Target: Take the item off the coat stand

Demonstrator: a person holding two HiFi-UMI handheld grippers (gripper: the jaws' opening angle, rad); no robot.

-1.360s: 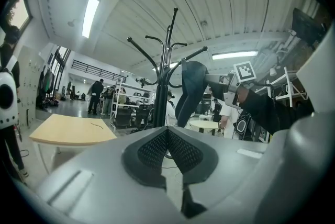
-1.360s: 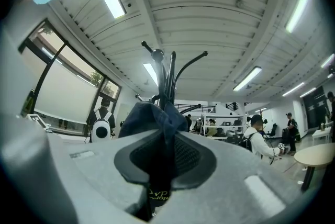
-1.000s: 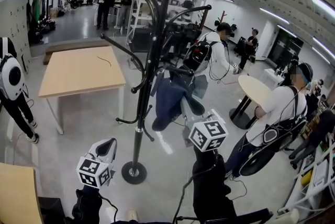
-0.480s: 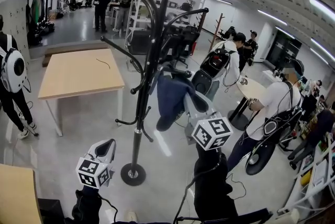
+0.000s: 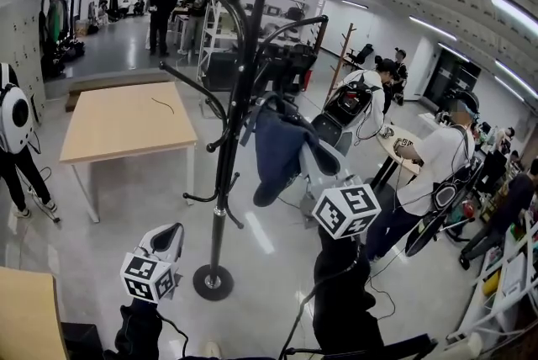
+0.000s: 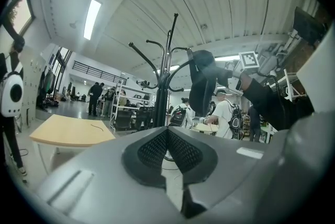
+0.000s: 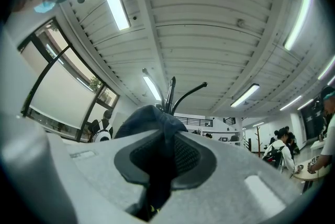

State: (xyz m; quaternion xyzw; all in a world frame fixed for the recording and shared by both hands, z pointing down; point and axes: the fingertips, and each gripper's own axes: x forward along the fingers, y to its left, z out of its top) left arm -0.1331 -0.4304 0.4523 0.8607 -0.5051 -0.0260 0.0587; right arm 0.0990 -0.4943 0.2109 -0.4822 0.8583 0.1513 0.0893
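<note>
Right now the right gripper (image 5: 303,156) is clamping the garment (image 5: 274,155), a dark blue cloth hanging at three o'clock from the stand (image 5: 229,156) in the head view. In the right gripper view the cloth (image 7: 151,119) is filling the gap between the jaws, both pads are pressing on it, and it is bulging up over them toward twelve o'clock. The stand's top (image 7: 170,91) is poking out just behind the bulge. The garment's upper edge is sitting up against a curved hook on the stand's right side; whether it is resting on that hook I cannot tell. Its lower end is dangling free beside the pole, well above the round base.

Meanwhile the left gripper (image 5: 171,230) is hovering low at seven o'clock from the base, apart from the stand. Its own view is showing the jaws pressed together with nothing between them (image 6: 167,135). From there the stand (image 6: 165,87) is rising at twelve o'clock, with the garment (image 6: 201,84) at one o'clock.

A table (image 5: 126,119) is standing at ten o'clock from the stand. A person in a white top (image 5: 437,165) is standing at three o'clock, beyond the right gripper.
</note>
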